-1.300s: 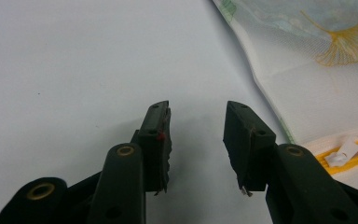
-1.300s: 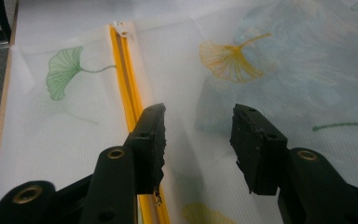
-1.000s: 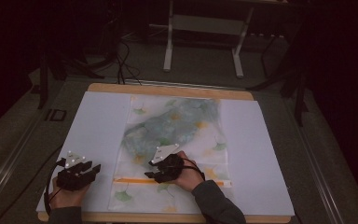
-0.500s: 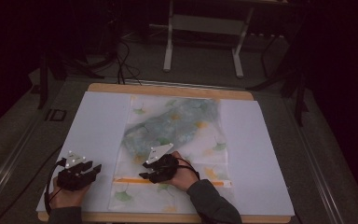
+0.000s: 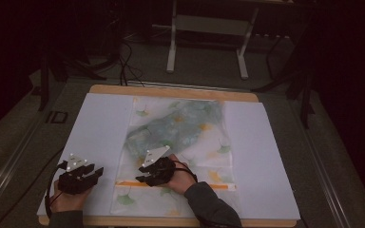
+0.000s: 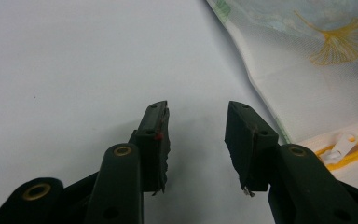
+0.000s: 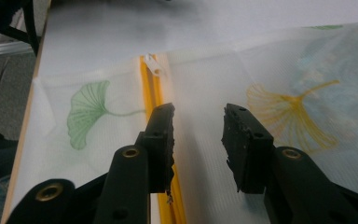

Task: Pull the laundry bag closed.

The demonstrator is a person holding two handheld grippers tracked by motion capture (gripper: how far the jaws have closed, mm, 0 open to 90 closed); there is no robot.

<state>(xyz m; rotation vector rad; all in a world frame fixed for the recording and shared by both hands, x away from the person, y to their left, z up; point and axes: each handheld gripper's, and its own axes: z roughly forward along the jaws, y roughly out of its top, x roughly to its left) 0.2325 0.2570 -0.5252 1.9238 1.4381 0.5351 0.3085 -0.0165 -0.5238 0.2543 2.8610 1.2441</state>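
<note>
A translucent zip bag (image 5: pixel 190 118) printed with ginkgo leaves lies flat on the white sheet, with a blue-green item inside it. Its orange zipper (image 5: pixel 209 186) runs across the near end. My right gripper (image 5: pixel 141 179) hovers over the bag by the zipper (image 7: pixel 149 88). Its jaws are open and have just been closing, with nothing gripped between them (image 7: pixel 198 119). The white slider (image 7: pixel 154 66) sits ahead of its left jaw. My left gripper (image 5: pixel 95 172) rests open over bare sheet left of the bag (image 6: pixel 198 116). The slider (image 6: pixel 342 144) and bag edge (image 6: pixel 270 79) lie to its right.
The white sheet (image 5: pixel 100 123) covers a wooden table (image 5: pixel 171 90) whose edge shows at the far and near sides. A metal stand (image 5: pixel 206 42) and cables are on the floor beyond the table. Bare sheet lies on both sides of the bag.
My right gripper has shifted a little to the left along the zipper line. My left gripper has stayed where it was.
</note>
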